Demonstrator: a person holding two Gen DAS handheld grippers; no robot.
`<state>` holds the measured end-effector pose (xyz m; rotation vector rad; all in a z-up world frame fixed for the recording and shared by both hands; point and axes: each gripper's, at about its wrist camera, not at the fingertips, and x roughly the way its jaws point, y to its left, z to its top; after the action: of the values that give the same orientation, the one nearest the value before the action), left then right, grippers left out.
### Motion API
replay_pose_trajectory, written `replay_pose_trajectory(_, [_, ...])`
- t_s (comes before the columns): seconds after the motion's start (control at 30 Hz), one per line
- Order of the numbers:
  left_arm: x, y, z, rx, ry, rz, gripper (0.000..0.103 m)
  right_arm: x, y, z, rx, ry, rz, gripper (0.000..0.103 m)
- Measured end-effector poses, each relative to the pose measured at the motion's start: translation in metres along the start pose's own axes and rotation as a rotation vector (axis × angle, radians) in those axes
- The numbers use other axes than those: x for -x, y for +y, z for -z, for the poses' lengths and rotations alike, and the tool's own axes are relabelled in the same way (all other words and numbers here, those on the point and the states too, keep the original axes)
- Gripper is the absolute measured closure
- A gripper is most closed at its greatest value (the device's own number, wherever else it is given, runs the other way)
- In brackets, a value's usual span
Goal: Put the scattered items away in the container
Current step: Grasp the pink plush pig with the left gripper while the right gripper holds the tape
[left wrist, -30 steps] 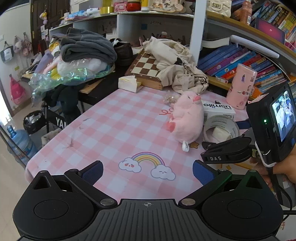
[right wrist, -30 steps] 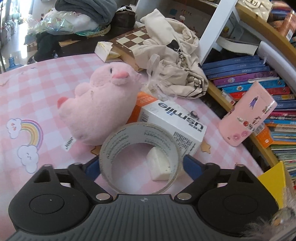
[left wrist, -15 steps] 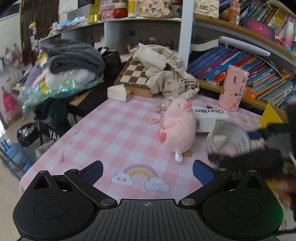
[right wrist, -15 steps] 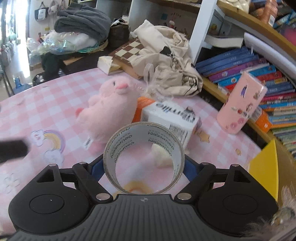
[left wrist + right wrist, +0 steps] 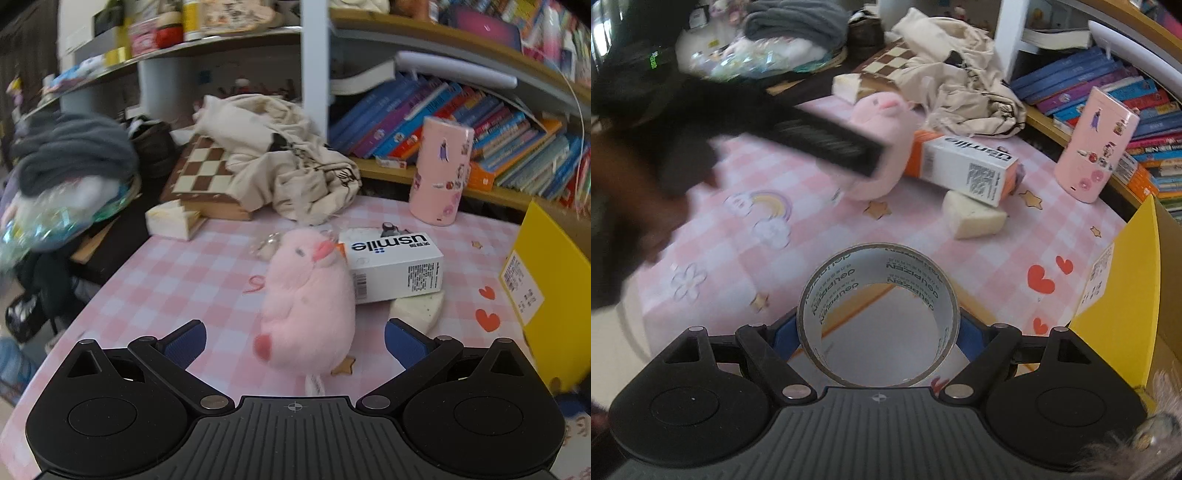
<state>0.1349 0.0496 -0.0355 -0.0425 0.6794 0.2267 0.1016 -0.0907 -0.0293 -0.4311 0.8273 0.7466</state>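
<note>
My right gripper [image 5: 877, 332] is shut on a roll of clear tape [image 5: 877, 314] and holds it above the table's near edge, left of the yellow box [image 5: 1123, 295]. My left gripper [image 5: 294, 339] is open, its blue pads either side of the pink plush pig [image 5: 308, 295], which lies on the pink checked tablecloth. In the right wrist view the left gripper is a blurred black shape [image 5: 827, 144] over the pig [image 5: 879, 122]. A white usmile box [image 5: 395, 266] and a cream sponge wedge [image 5: 417, 308] lie right of the pig.
A pink tumbler [image 5: 441, 173] stands at the back right before a shelf of books [image 5: 480, 125]. A beige cloth bag [image 5: 291, 162] and a chessboard [image 5: 203, 173] lie at the back. The yellow box [image 5: 550, 295] stands at the right edge.
The right gripper lifted the tape roll off the table and drew it back toward the near edge beside the yellow box. The left gripper moved forward and right until it straddles the pig.
</note>
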Motion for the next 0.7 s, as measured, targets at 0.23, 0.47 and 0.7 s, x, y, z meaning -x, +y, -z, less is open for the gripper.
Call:
replay_pose_trajectory(0.23, [-0.035,-0.015,-0.007,-0.102,0.019,-0.038,0.0,0.009,-0.002,0.007,0.024,-0.003,0.004,0.021])
replay_pose_trajectory(0.47, [-0.056,-0.011,-0.004,-0.052,0.088,-0.012,0.024,0.01,-0.012,0.011,-0.017,0.012,0.024,0.021])
replay_pose_trajectory(0.7, [-0.053,0.006,0.0,0.028,0.119,0.052,0.042,0.012,-0.011,0.012,-0.031,0.008,0.036,0.021])
